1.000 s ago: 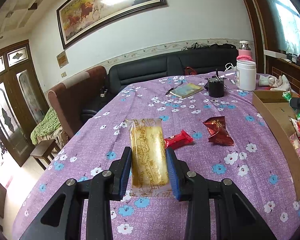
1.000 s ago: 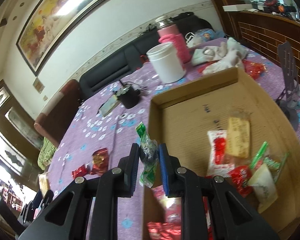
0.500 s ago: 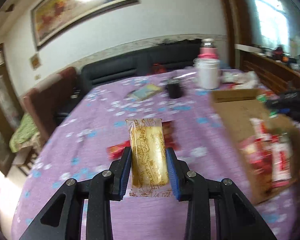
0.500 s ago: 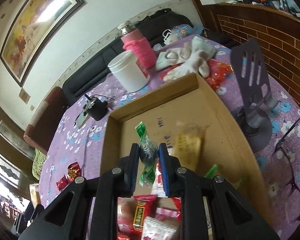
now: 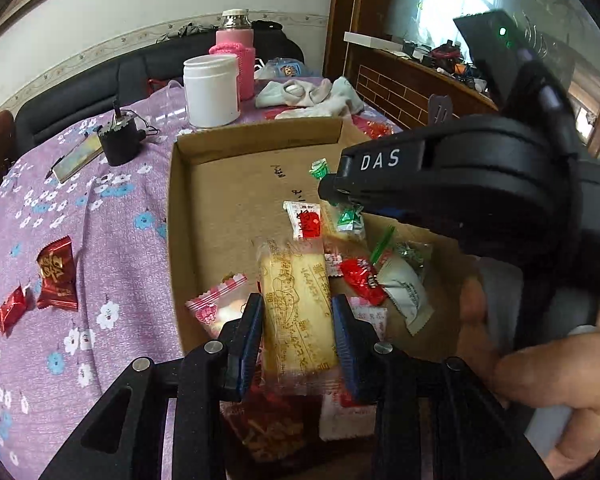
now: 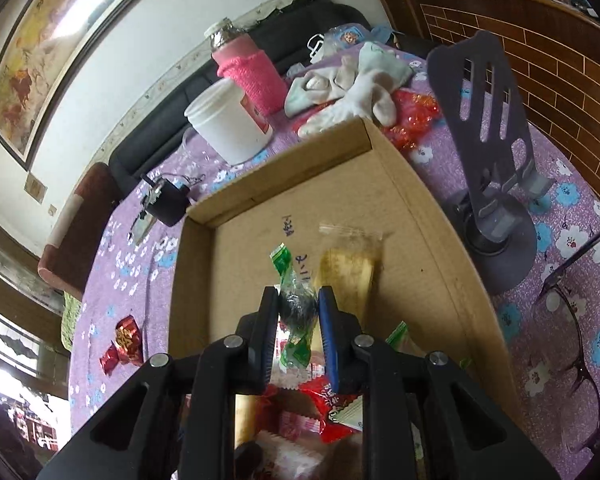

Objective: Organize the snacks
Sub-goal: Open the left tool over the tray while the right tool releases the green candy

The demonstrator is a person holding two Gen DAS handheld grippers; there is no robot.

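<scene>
Left wrist view: left hand-held gripper [image 5: 298, 320] clamps the yellow cake packet [image 5: 296, 304] above the cardboard box [image 5: 220, 184]; right hand-held gripper [image 6: 299, 312], pinching a green candy [image 6: 296, 308], crowds ahead, risking collision.

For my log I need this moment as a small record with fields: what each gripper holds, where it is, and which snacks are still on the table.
left gripper: shut on yellow wafer pack, above cardboard box
right gripper: shut on green-wrapped candy, above the box
in box: several wrapped snacks
still on tablecloth: two red candies, left of the box
behind box: white jar
</scene>
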